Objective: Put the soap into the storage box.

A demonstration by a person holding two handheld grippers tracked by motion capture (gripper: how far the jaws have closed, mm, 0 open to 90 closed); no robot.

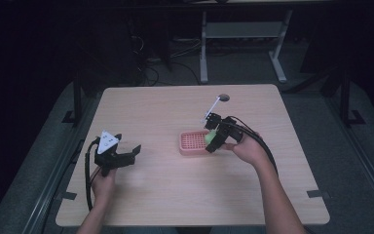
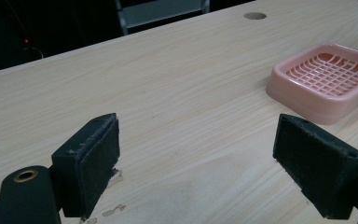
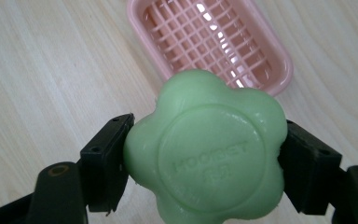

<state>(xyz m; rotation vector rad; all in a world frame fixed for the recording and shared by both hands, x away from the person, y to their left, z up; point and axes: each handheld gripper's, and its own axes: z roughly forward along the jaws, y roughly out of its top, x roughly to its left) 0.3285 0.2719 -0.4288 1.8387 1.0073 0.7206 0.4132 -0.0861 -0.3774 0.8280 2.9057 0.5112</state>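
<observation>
A green flower-shaped soap [image 3: 207, 149] sits clamped between the jaws of my right gripper [image 3: 205, 156], which is shut on it. In the high view the soap [image 1: 210, 137] hangs over the right edge of a pink slotted soap dish [image 1: 193, 143] near the table's middle, with the right gripper [image 1: 217, 133] around it. The dish [image 3: 214, 42] lies just beyond the soap in the right gripper view. My left gripper [image 1: 124, 156] stands open at the table's left, nothing between its pads [image 2: 91, 163]. The dish [image 2: 324, 79] lies to its far right.
The light wooden table [image 1: 151, 190] has a round cable hole [image 1: 223, 97] at its far edge. A thin white rod [image 1: 211, 108] slants up above the right gripper. Desk legs and cables stand on the dark floor behind the table.
</observation>
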